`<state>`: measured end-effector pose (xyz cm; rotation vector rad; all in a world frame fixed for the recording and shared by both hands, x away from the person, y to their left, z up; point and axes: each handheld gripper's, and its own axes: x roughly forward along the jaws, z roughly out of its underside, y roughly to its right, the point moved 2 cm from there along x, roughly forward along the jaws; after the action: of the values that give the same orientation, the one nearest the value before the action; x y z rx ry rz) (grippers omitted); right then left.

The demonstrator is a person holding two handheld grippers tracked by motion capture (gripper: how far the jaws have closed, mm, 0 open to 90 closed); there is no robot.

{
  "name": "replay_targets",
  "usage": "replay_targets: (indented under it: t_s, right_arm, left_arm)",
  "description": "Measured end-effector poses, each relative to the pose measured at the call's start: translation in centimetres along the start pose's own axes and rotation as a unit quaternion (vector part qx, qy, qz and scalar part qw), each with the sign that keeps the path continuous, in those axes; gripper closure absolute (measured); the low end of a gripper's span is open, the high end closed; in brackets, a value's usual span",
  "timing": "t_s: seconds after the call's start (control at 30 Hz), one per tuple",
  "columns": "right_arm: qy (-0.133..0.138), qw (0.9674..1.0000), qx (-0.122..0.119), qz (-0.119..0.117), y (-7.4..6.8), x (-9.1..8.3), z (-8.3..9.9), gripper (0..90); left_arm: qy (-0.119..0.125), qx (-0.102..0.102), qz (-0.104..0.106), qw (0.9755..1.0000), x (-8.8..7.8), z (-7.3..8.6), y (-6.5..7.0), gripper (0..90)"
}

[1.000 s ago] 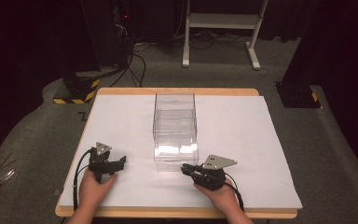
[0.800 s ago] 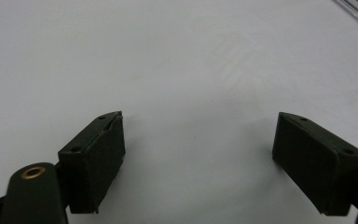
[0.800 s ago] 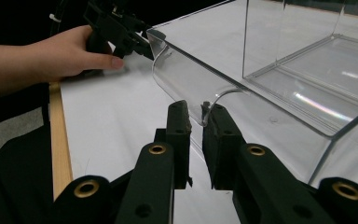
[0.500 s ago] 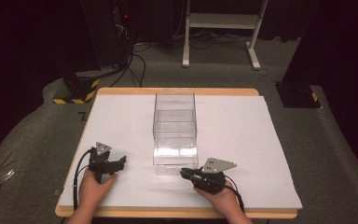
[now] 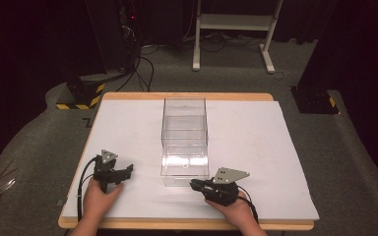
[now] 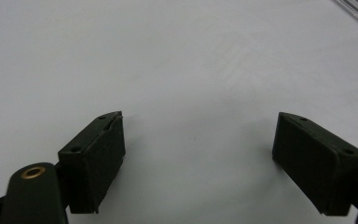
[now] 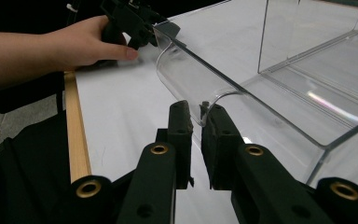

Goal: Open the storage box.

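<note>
pinching the curved lip of the clear box (image 7: 279, 93), the right tongs (image 7: 199, 119) are closed on it. the left tongs (image 6: 200, 140) rest wide open, empty, on the white worktop (image 6: 177, 56).

No word, brand, number or label can be read with any certainty in these pictures. The one mark that looks like writing is a dark Z-shaped sign (image 5: 86, 121) on the grey floor covering (image 5: 44, 147), just off the left edge of the white surface (image 5: 256, 147), at about ten o'clock from the clear acrylic drawer box (image 5: 184, 123); whether it is a letter or a numeral cannot be told. The black-and-yellow striped base block (image 5: 81, 101) at about eleven o'clock carries hazard stripes but no legible text. The gripper views show plain surfaces with no print.
</note>
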<state>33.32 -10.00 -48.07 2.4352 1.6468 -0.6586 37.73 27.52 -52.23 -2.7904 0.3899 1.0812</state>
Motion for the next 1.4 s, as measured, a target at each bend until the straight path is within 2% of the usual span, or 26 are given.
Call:
replay_targets:
  t_s: [0.17, 0.23, 0.5, 0.63, 0.7, 0.77, 0.8, 0.9, 0.93, 1.0, 1.03, 1.07, 1.23, 1.27, 1.4]
  right_arm:
    - [-0.002, 1.0, -0.001, 0.0, -0.1, 0.0, 0.0, 82.1]
    - [-0.002, 1.0, 0.004, -0.005, -0.1, -0.1, -0.2, 76.6]
    - [0.005, 0.9999, -0.006, 0.008, 0.3, -1.4, -0.6, 76.2]
    - [0.026, 0.9996, -0.007, 0.011, 0.5, -2.3, -0.9, 76.5]
    - [0.049, 0.9984, -0.011, 0.027, 0.8, -3.1, -1.2, 75.2]
    - [0.055, 0.9978, -0.011, 0.034, 0.9, -3.4, -1.3, 74.1]
    - [0.065, 0.9965, -0.006, 0.052, 1.3, -3.8, -1.3, 72.5]
    - [0.072, 0.994, 0.001, 0.082, 2.1, -4.2, -1.0, 68.8]
    - [0.072, 0.994, 0.001, 0.082, 2.1, -4.2, -1.0, 68.8]
    - [0.072, 0.9912, 0.01, 0.111, 3.0, -4.5, -0.6, 66.5]
    - [0.072, 0.9912, 0.01, 0.111, 3.0, -4.5, -0.6, 66.5]
    - [0.072, 0.9894, 0.02, 0.124, 3.7, -4.8, -0.3, 65.9]
    - [0.068, 0.9863, 0.028, 0.148, 4.7, -5.4, 0.3, 65.0]
    - [0.065, 0.9841, 0.029, 0.163, 5.3, -5.8, 0.5, 64.7]
    - [0.058, 0.9788, 0.033, 0.194, 6.3, -6.5, 1.1, 63.9]
  left_arm:
    - [0.0, 0.0, 0.0, 1.0, 0.0, 0.0, 0.0, 17.1]
    - [0.0, 0.0, 0.0, 1.0, 0.0, 0.0, 0.0, 17.2]
    - [0.0, 0.0, 0.0, 1.0, 0.0, 0.0, 0.0, 17.1]
    - [0.0, 0.0, 0.0, 1.0, 0.0, 0.0, 0.0, 17.1]
    - [0.0, 0.0, 0.0, 1.0, 0.0, 0.0, 0.0, 17.1]
    - [0.0, 0.0, 0.0, 1.0, 0.0, 0.0, 0.0, 17.1]
    - [0.0, 0.0, 0.0, 1.0, 0.0, 0.0, 0.0, 17.2]
    - [0.0, 0.001, 0.0, 1.0, 0.0, 0.0, 0.0, 17.1]
    - [0.0, 0.001, 0.0, 1.0, 0.0, 0.0, 0.0, 17.2]
    - [0.0, 0.001, 0.0, 1.0, 0.0, 0.0, 0.0, 17.2]
    - [0.0, 0.001, 0.0, 1.0, 0.0, 0.0, 0.0, 17.2]
    - [0.001, 0.0, 0.0, 1.0, 0.0, 0.0, 0.0, 17.2]
    - [0.001, 0.0, 0.0, 1.0, 0.0, 0.0, 0.0, 17.2]
    - [0.0, 0.001, 0.0, 1.0, 0.0, 0.0, 0.0, 17.2]
    - [0.0, 0.0, 0.0, 1.0, 0.0, 0.0, 0.0, 17.2]
